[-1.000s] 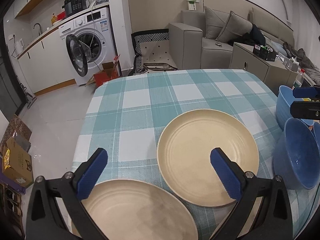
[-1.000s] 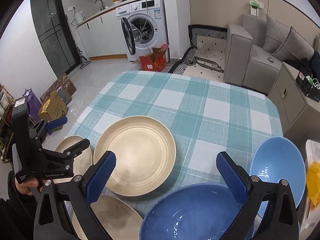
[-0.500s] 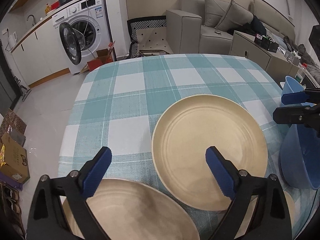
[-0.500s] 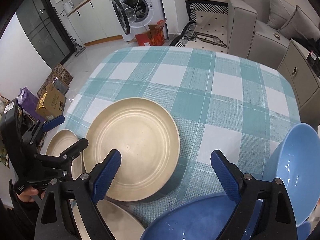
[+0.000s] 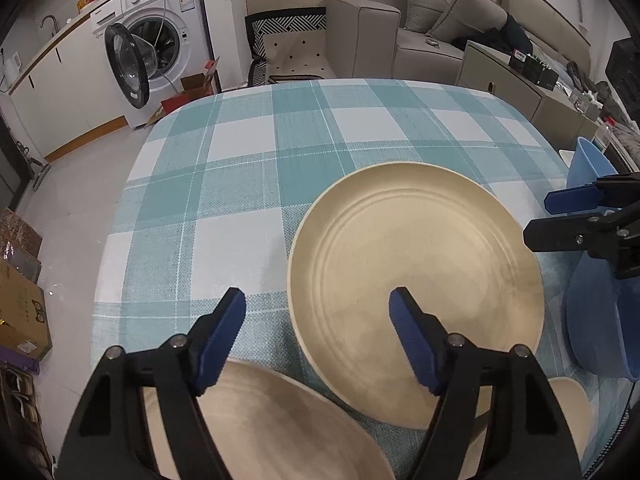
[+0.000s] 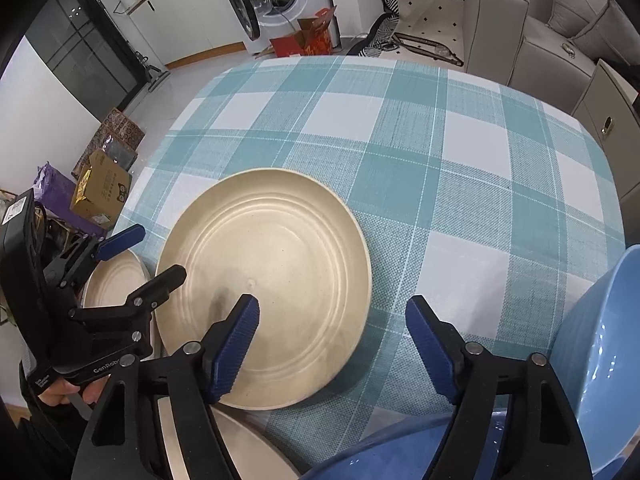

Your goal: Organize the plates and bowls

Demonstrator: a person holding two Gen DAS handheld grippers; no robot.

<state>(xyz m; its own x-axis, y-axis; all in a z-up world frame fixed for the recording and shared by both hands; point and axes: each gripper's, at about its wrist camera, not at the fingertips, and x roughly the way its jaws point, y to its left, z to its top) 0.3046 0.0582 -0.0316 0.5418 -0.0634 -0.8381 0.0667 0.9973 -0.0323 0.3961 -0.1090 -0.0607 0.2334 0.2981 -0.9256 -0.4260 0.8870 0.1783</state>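
A large cream plate (image 5: 416, 280) (image 6: 264, 276) lies on the checked tablecloth (image 5: 240, 184). My left gripper (image 5: 318, 304) (image 6: 154, 254) hovers over its left rim, jaws closing with nothing pressed between them. A second cream plate (image 5: 272, 420) (image 6: 116, 280) sits under the left gripper, nearer the table edge. My right gripper (image 6: 333, 308) (image 5: 538, 220) hangs over the large plate's right rim, jaws closing, also gripping nothing. Beside the right gripper stand two blue bowls, one (image 6: 600, 360) at the right and one (image 6: 400, 460) below it. A third cream plate (image 6: 224, 448) shows partly at the bottom.
A person's hand (image 6: 60, 392) holds the left gripper's handle. Beyond the table are a washing machine (image 5: 152, 44) with its door open, a grey sofa (image 5: 420, 28), a low cabinet (image 5: 516, 84) and cardboard boxes (image 6: 100, 188) on the floor.
Both grippers have sunk toward the table and tipped further down. Their jaws have narrowed. The large cream plate now looks closer in both views.
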